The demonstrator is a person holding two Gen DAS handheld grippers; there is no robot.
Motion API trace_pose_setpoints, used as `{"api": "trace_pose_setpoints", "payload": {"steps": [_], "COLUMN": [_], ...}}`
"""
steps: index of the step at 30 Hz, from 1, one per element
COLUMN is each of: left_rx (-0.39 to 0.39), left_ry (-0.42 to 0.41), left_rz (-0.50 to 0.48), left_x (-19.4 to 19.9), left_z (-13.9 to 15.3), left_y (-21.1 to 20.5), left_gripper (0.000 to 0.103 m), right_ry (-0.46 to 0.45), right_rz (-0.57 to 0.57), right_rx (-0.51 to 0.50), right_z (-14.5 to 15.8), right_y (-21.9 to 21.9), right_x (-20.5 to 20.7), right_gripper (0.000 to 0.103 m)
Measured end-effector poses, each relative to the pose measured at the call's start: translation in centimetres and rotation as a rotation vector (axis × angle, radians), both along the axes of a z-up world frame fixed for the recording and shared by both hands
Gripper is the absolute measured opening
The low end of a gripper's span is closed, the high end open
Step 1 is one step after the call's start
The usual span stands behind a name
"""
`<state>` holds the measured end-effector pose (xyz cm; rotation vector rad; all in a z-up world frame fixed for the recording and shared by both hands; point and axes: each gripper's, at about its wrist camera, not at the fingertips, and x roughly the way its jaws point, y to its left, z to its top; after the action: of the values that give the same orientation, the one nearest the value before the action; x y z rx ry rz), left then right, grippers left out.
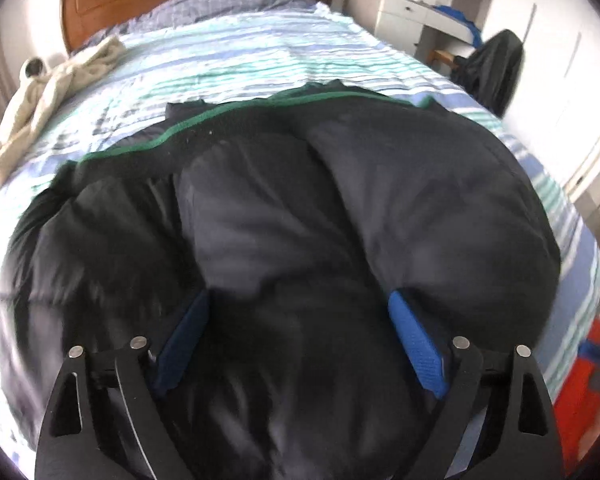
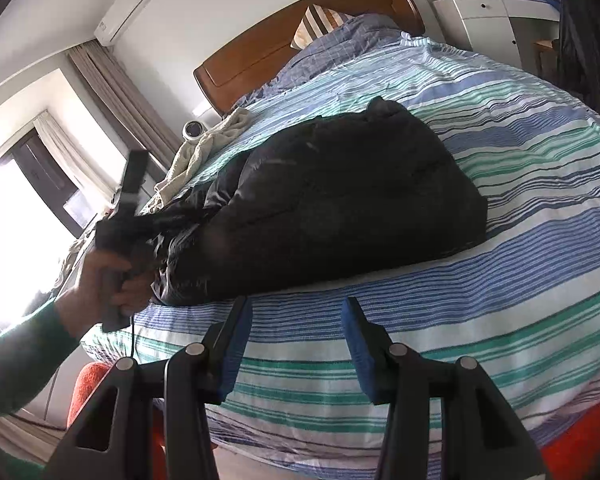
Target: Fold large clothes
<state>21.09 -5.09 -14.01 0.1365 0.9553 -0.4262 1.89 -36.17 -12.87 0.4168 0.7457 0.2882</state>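
Observation:
A large black puffer jacket [image 1: 320, 200] with a green-trimmed hem lies folded in a bulky heap on the striped bed; it also shows in the right wrist view [image 2: 340, 200]. My left gripper [image 1: 300, 312] is open, its blue pads [image 1: 416, 348] spread wide with jacket fabric bulging between them. In the right wrist view the left gripper [image 2: 128, 216] sits at the jacket's left end, held by a hand. My right gripper [image 2: 296, 320] is open and empty, above the bed's near edge, just short of the jacket.
The striped duvet [image 2: 520, 184] covers the bed. A cream garment [image 1: 52, 96] lies at the far left by a small camera [image 2: 192, 130]. Wooden headboard [image 2: 300, 36] and pillow behind. A white desk [image 1: 404, 20] and a dark coat on a chair [image 1: 496, 68] stand to the right. An orange stool [image 2: 96, 384] stands near the bed.

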Motion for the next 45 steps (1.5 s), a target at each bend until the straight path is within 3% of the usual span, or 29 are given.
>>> {"api": "trace_pose_setpoints", "payload": {"steps": [7,12,16,29,38,40,42,45], "left_rx": [0.08,0.049,0.121,0.131,0.144,0.126,0.074,-0.043], "left_ry": [-0.05,-0.015,-0.059,-0.039,-0.027,0.017,0.027,0.025], "left_rz": [0.036,0.021,-0.01,0.027,0.017,-0.026,-0.048,-0.002], "left_x": [-0.8,-2.7,-5.2,-4.2,-6.0,-7.1,-7.6,-6.2], "left_z": [-3.0,-0.9,-1.5,-2.4,-1.7,-0.7,0.6,3.1], "left_y": [-1.5,-1.0,-1.6,-1.7,-2.0,-1.8,-1.4,0.3], "left_gripper": [0.094,0.087,0.088,0.091,0.09,0.09,0.09,0.09], "right_ry": [0.034,0.013,0.027,0.071,0.112,0.129,0.13,0.159], "right_rz": [0.021,0.004,0.01,-0.013,-0.055,-0.093,-0.143,-0.185], "right_rx": [0.022,0.018,0.022,0.061,0.086,0.074,0.029,0.085], "right_z": [-1.0,-0.1,-0.7,-1.1,-1.8,-1.8,-1.3,-1.1], "right_y": [0.6,-0.2,-0.2,-0.2,-1.0,-1.8,-3.2,-6.0], "right_x": [1.0,0.2,0.1,1.2,1.3,1.6,2.3,4.0], "right_gripper": [0.048,0.048,0.048,0.048,0.048,0.057,0.073,0.08]}}
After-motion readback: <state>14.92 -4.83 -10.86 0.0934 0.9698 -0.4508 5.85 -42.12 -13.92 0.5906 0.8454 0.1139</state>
